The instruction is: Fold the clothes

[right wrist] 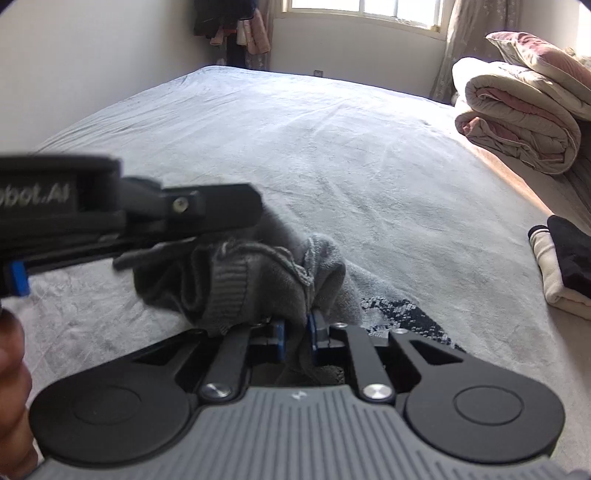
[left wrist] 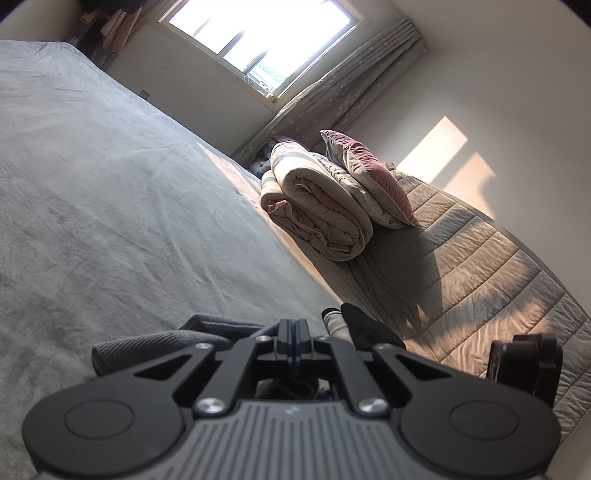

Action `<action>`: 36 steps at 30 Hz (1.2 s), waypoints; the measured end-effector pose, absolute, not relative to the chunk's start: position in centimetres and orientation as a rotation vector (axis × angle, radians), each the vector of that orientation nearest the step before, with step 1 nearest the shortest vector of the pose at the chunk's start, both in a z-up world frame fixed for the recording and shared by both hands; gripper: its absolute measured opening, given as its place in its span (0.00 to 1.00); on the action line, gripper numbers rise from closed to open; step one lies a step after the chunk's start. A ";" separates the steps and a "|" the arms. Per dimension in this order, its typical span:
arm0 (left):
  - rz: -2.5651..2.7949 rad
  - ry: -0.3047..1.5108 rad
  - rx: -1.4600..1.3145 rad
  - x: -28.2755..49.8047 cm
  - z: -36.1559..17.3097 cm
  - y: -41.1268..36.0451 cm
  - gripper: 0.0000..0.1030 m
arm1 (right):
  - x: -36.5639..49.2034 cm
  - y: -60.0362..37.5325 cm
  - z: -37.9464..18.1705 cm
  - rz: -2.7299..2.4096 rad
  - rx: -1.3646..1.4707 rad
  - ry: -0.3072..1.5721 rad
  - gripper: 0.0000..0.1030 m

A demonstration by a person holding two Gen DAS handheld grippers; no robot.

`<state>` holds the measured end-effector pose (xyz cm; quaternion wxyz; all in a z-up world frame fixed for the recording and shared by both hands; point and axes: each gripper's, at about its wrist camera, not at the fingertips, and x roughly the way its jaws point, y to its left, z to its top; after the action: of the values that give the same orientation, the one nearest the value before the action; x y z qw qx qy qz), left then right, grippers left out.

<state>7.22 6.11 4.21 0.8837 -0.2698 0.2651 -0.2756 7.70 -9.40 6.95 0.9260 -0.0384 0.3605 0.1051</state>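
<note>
A grey knit garment [right wrist: 258, 280] is bunched up above the bed sheet [right wrist: 332, 147]. My right gripper [right wrist: 296, 332] is shut on a fold of it, with cloth pinched between the blue pads [right wrist: 280, 334]. My left gripper [right wrist: 255, 214] comes in from the left, blurred, with its tips on the top of the same bunch. In the left wrist view the left gripper [left wrist: 293, 332] has its fingers pressed together. The grey garment [left wrist: 147, 343] shows behind them, and dark cloth shows under them. A dark speckled cloth [right wrist: 399, 310] lies beneath the bunch.
A folded black and cream stack [right wrist: 561, 266] lies at the bed's right edge, also seen as a folded stack [left wrist: 354, 325]. A rolled duvet [right wrist: 517, 122] and a pillow [left wrist: 369, 177] sit on the quilted side. A hand [right wrist: 11, 369] is at the left edge. A window [left wrist: 266, 33] is beyond.
</note>
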 end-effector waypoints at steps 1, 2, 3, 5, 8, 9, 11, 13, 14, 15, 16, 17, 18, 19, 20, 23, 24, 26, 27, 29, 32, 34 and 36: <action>-0.577 0.563 -0.550 7.2 4.1 6.0 0.02 | 7.9 -10.1 7.3 0.187 -0.052 0.724 0.10; -0.580 0.574 -0.538 7.2 3.9 5.9 0.02 | 8.0 -10.8 7.6 0.157 -0.024 0.708 0.10; -0.583 0.585 -0.526 7.2 3.8 5.7 0.03 | 8.1 -11.7 7.8 0.124 0.002 0.697 0.10; -0.590 0.607 -0.502 7.1 3.5 5.5 0.11 | 8.4 -13.7 7.8 0.069 0.052 0.694 0.10; -0.599 0.641 -0.465 7.0 3.1 5.1 0.36 | 8.6 -16.9 7.5 0.007 0.130 0.690 0.09; -0.602 0.653 -0.453 7.0 3.0 5.0 0.40 | 8.6 -17.9 7.3 -0.006 0.156 0.683 0.09; -0.614 0.701 -0.421 7.1 2.1 3.9 0.43 | 8.5 -19.6 7.0 -0.027 0.190 0.669 0.09; -0.625 0.749 -0.389 7.2 1.2 2.8 0.48 | 8.4 -21.1 6.6 -0.040 0.224 0.662 0.08; -0.628 0.769 -0.366 7.2 0.8 2.2 0.49 | 8.4 -21.8 6.2 -0.040 0.242 0.664 0.08; -0.625 0.789 -0.334 7.3 0.2 1.6 0.50 | 8.3 -22.5 5.8 -0.040 0.261 0.666 0.08; -0.611 0.809 -0.303 7.2 -0.4 1.0 0.51 | 8.3 -23.1 5.3 -0.041 0.279 0.672 0.08; -0.603 0.823 -0.286 7.2 -0.9 0.7 0.51 | 8.6 -23.6 4.9 -0.050 0.297 0.691 0.08; -0.594 0.845 -0.269 7.3 -1.7 0.3 0.52 | 8.9 -24.1 4.5 -0.062 0.315 0.715 0.08; -0.585 0.861 -0.264 7.4 -2.2 0.1 0.52 | 9.2 -24.5 4.4 -0.069 0.327 0.728 0.08; -0.577 0.878 -0.264 7.6 -2.8 -0.2 0.52 | 9.5 -24.7 4.4 -0.075 0.331 0.731 0.08; -0.558 0.905 -0.284 7.8 -4.2 -0.5 0.50 | 9.8 -25.5 4.8 -0.096 0.317 0.722 0.07; -0.556 0.905 -0.291 7.7 -4.4 -0.5 0.48 | 9.9 -25.8 4.8 -0.103 0.320 0.720 0.07; -0.556 0.891 -0.280 7.3 -4.6 -0.6 0.34 | 10.0 -26.6 4.7 -0.121 0.333 0.721 0.07; -0.553 0.886 -0.263 7.1 -4.5 -0.7 0.20 | 10.0 -27.1 4.4 -0.133 0.345 0.725 0.07; -0.529 0.852 -0.247 6.5 -3.8 -0.7 0.11 | 10.0 -28.0 4.0 -0.154 0.370 0.730 0.07; -0.471 0.755 -0.218 5.4 -1.3 0.2 0.10 | 9.4 -28.8 4.5 -0.162 0.390 0.709 0.06; -0.443 0.689 -0.194 4.6 0.6 1.5 0.09 | 8.7 -29.1 5.1 -0.166 0.395 0.687 0.06; -0.425 0.648 -0.197 3.9 2.1 3.3 0.09 | 8.0 -29.2 5.7 -0.171 0.390 0.673 0.06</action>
<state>3.88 3.30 2.08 0.9211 -0.0959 0.3156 -0.2071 7.99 -29.24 5.68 0.9218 0.1900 0.3276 -0.0831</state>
